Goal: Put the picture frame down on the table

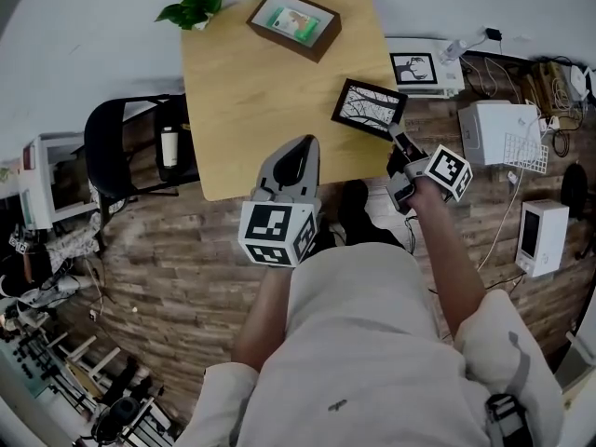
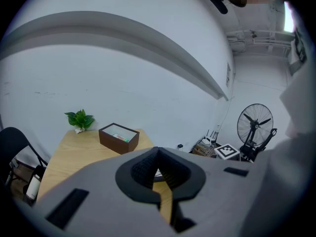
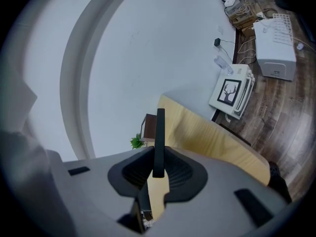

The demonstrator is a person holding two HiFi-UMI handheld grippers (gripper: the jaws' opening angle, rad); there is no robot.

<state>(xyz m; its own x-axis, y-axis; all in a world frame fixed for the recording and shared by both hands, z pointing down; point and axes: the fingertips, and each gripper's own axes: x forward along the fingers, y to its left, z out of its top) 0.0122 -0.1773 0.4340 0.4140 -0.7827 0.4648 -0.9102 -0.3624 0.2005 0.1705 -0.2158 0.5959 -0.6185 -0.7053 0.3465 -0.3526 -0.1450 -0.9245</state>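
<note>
Table (image 1: 251, 110) on plank floor (image 1: 177, 277), white wall (image 1: 93, 26)

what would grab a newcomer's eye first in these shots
The black picture frame with a branch print stands out, clamped edge-on in the right gripper at the right edge of the light wooden table. At the table's far side sits a dark brown box frame near a small green plant.

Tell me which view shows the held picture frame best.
Head view: the picture frame shows its whole face over the table. Right gripper view gives only its edge between the jaws; left gripper view barely shows it.
</note>
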